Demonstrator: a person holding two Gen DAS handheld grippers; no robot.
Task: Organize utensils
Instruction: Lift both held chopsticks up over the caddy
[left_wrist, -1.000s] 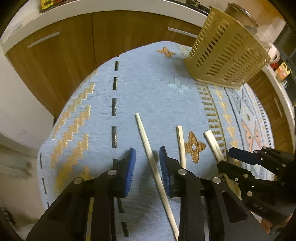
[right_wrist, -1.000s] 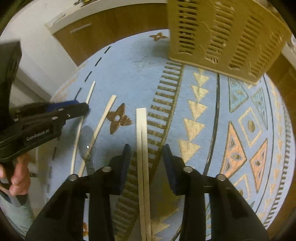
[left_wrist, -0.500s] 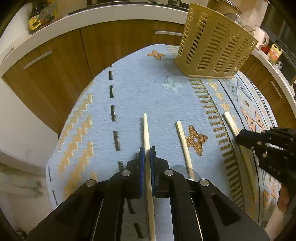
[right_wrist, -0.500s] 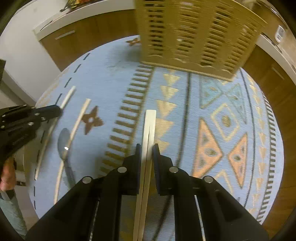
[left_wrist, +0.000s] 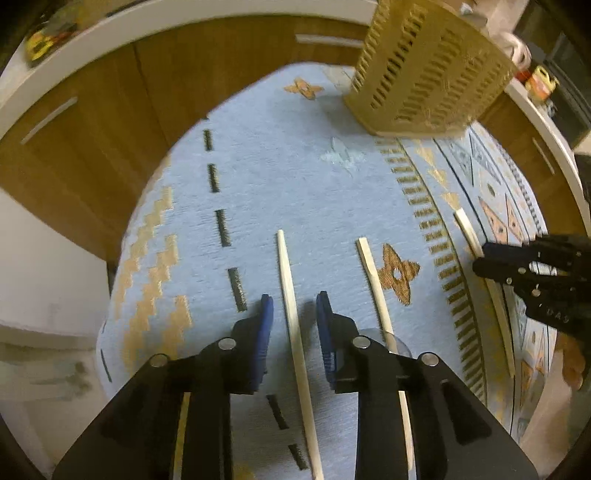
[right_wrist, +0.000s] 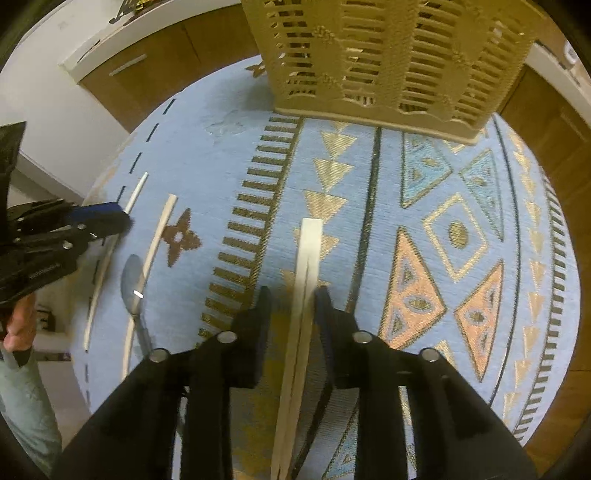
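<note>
A tan slotted utensil basket (left_wrist: 428, 70) stands at the far side of the blue patterned cloth, and it fills the top of the right wrist view (right_wrist: 391, 55). My left gripper (left_wrist: 293, 314) is open, its blue pads on either side of a single pale chopstick (left_wrist: 291, 314) lying on the cloth. A second chopstick (left_wrist: 373, 277) lies to its right, over a metal spoon (right_wrist: 132, 284). My right gripper (right_wrist: 291, 306) is open around a joined pair of chopsticks (right_wrist: 304, 291) that lies on the cloth.
The round table's cloth (right_wrist: 443, 229) drops off at the left and near edges. Brown cabinets with a white counter (left_wrist: 110, 92) curve behind the table. Each gripper shows in the other's view: the right one (left_wrist: 535, 273), the left one (right_wrist: 55, 236).
Half a second ago both grippers were shut on their chopsticks. Now both sets of jaws have opened and the chopsticks lie between the pads on the cloth.
</note>
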